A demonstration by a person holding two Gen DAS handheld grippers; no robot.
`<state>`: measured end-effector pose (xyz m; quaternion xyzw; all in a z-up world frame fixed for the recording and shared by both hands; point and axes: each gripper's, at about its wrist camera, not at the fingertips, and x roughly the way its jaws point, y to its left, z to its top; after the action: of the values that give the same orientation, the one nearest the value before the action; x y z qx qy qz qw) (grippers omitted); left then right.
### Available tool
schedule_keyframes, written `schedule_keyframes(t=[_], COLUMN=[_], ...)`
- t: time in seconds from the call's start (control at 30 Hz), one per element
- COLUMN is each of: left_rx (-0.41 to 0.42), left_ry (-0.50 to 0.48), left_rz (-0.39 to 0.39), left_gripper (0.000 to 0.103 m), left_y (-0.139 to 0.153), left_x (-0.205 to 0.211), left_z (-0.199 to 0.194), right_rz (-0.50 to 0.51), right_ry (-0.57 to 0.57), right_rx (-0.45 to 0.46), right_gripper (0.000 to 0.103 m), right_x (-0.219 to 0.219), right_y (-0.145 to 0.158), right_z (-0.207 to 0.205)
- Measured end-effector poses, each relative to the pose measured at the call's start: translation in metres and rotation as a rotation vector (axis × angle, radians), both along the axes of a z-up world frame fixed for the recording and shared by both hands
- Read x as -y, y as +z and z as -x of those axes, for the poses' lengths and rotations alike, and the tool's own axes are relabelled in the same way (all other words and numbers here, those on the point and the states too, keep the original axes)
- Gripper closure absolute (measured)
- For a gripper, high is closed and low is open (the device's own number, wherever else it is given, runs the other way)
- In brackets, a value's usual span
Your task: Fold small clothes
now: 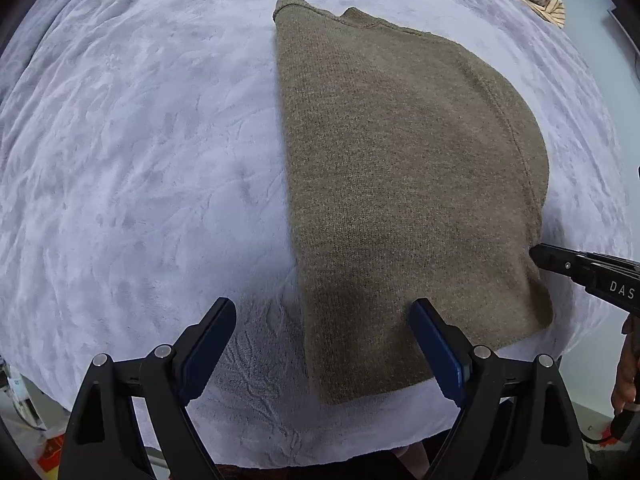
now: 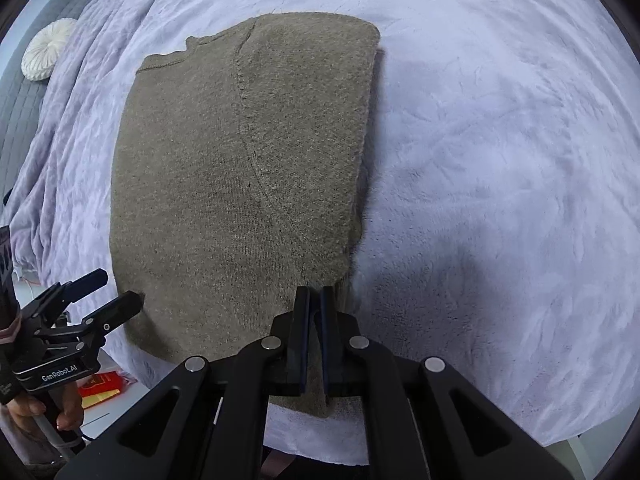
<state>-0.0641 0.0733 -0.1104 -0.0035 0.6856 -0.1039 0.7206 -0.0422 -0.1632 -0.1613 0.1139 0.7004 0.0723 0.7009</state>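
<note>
Olive knit sweater (image 1: 400, 184) lies flat on a pale lilac plush blanket (image 1: 140, 160), folded lengthwise into a long panel, neckline at the far end, hem toward the camera. Left gripper (image 1: 322, 308) hangs above the near left part of the sweater, jaws spread wide: left finger over bare blanket, right finger over the knit, the sweater's folded left edge running between them, pads not pressing on it. Right gripper (image 2: 315, 294) sits at the sweater's near right edge, jaws brought together with only a thin slit between; the pads meet at the edge of the folded-over flap, whether cloth is pinched between them cannot be told.
</note>
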Motion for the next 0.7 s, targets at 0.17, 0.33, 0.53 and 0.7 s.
schedule_keyframes(t=[0.17,0.33,0.53,0.7], left_rx=[0.005,0.014,0.029,0.037], left_ry=[0.013,0.013,0.010,0.032], left_rz=[0.008,0.002,0.004,0.018], left_gripper=[0.013,0.013,0.013,0.013], left_y=[0.012,0.022,0.035,0.046], left_x=[-0.004,-0.013,-0.018,-0.021], left_z=[0.000,-0.003,-0.010,-0.015], right_rz=[0.019,0.023,0.027,0.040], right_ry=[0.011,-0.016,-0.046,-0.060], right_rx=[-0.014,-0.011,0.008,0.044], right_gripper=[0.096,0.096,0.096,0.094], right_x=[-0.001,0.001,0.002,0.003], right_y=[0.014,0.025,0.040,0.056], right_z=[0.002,0.004,0.000,-0.007])
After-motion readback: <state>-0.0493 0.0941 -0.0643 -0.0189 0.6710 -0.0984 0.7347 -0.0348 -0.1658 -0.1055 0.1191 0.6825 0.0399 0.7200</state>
